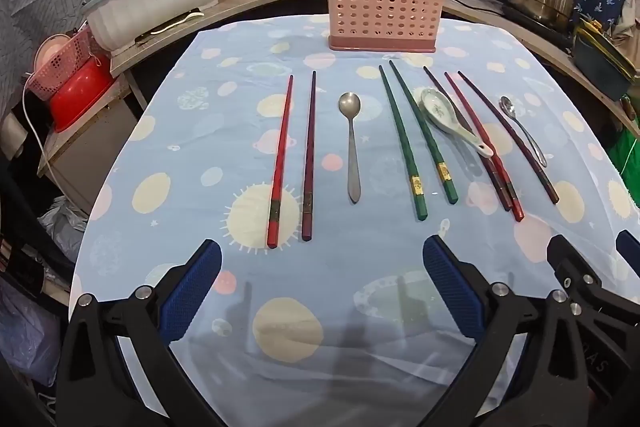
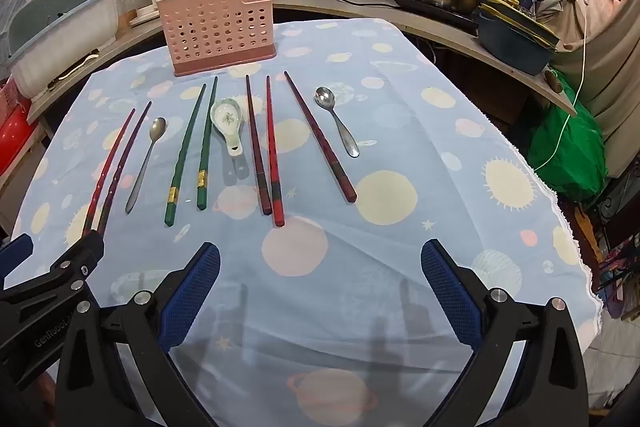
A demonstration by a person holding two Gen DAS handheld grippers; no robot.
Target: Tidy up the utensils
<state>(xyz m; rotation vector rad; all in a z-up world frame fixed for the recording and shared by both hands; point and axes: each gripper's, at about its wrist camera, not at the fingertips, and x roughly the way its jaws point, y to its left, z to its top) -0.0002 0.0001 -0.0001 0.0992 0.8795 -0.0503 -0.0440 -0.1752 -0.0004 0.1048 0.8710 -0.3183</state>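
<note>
My left gripper [image 1: 322, 291] hangs above the tablecloth [image 1: 400, 267] with its blue pads wide apart, holding and touching nothing. From the left wrist view, the red chopstick [image 1: 280, 163] and its dark partner [image 1: 309, 155] lie at twelve o'clock just ahead, the long steel spoon [image 1: 350, 143] beside them at one o'clock, and the pink holder [image 1: 384, 13] stands farther back. I would straddle one chopstick near its thick end and close squarely so it cannot roll.

In the right wrist view, my right gripper [image 2: 320, 287] is equally spread and empty. The red pair [image 2: 266, 151] lies at twelve, the green chopsticks [image 2: 192, 151] and ceramic spoon [image 2: 226, 123] at eleven, the short steel spoon [image 2: 338, 123] at one, the holder [image 2: 218, 27] beyond.
</note>
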